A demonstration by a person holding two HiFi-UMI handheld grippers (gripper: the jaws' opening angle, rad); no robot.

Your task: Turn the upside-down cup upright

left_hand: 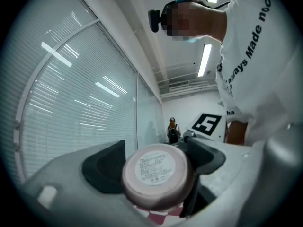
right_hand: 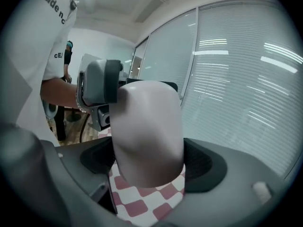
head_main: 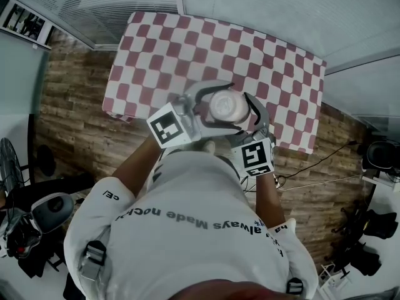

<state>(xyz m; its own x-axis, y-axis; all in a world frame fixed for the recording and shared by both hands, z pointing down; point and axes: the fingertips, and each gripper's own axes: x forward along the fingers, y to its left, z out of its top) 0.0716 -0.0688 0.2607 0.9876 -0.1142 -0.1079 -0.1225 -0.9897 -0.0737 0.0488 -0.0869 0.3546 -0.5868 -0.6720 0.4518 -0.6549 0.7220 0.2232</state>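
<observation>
Pale pink cup (head_main: 226,105), labelled round base facing upward, raised over red-checked tablecloth (head_main: 187,42)

The person's left forearm (head_main: 134,166) and right forearm (head_main: 266,195) reach forward. The left gripper (left_hand: 156,170), about level, clamps the cup (head_main: 226,105) at its base end. The right gripper (right_hand: 149,164), tilted downward, grips the cup's side.

The white shirt (head_main: 187,217) reads "always Made noch"; the label (left_hand: 155,168) on the cup (left_hand: 154,200) base is too small to read.
</observation>
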